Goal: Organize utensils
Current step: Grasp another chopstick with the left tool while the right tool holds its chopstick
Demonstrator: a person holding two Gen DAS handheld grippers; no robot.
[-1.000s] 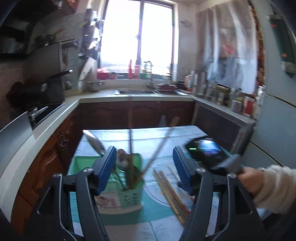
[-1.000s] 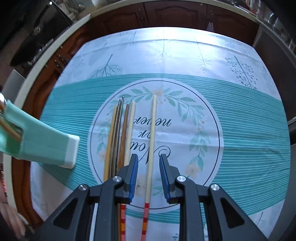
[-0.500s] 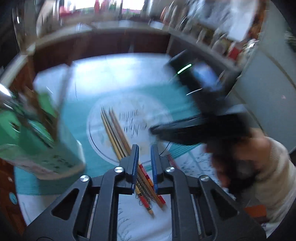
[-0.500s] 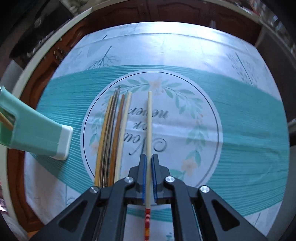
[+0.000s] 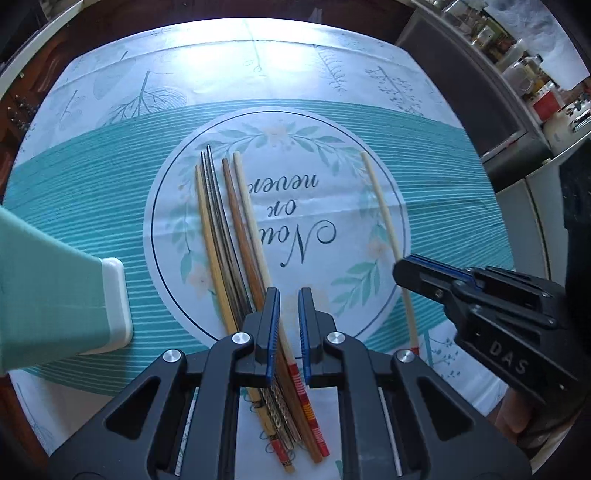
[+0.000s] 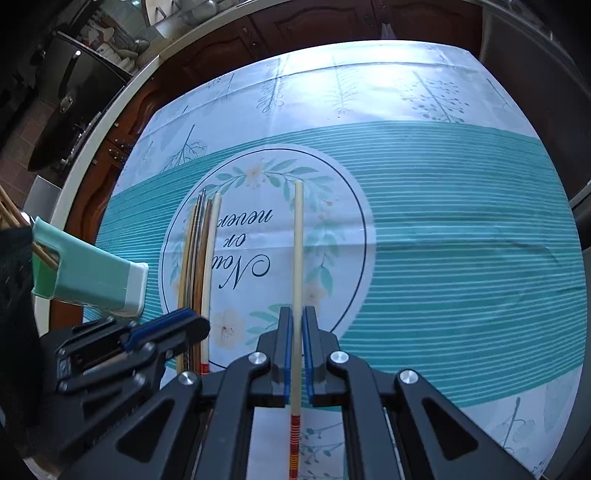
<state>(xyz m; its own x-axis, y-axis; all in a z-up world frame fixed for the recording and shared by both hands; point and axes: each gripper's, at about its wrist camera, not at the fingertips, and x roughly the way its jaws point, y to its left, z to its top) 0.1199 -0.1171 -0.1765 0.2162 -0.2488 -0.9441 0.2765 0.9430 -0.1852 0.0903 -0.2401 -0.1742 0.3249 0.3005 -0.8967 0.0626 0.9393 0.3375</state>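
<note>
Several chopsticks [image 5: 225,236] lie in a bundle on the round print of the tablecloth; they also show in the right wrist view [image 6: 197,266]. My left gripper [image 5: 287,295] hovers over the bundle's near end, jaws narrow with a gap, holding nothing. My right gripper [image 6: 297,314] is shut on one cream chopstick [image 6: 297,251] with a red-striped end, lifted away to the right of the bundle; it shows in the left wrist view [image 5: 384,218]. The mint green utensil holder [image 5: 55,295] stands at the left, and also shows in the right wrist view [image 6: 92,280].
The teal and white tablecloth [image 6: 443,240] covers the table. Dark wooden cabinets [image 6: 314,26] and a counter edge run behind it. Jars and bottles [image 5: 524,66] stand on a shelf at the far right.
My right gripper closed on the cream chopstick and carried it right, away from the bundle. My left gripper swung down from facing the kitchen and narrowed over the bundle.
</note>
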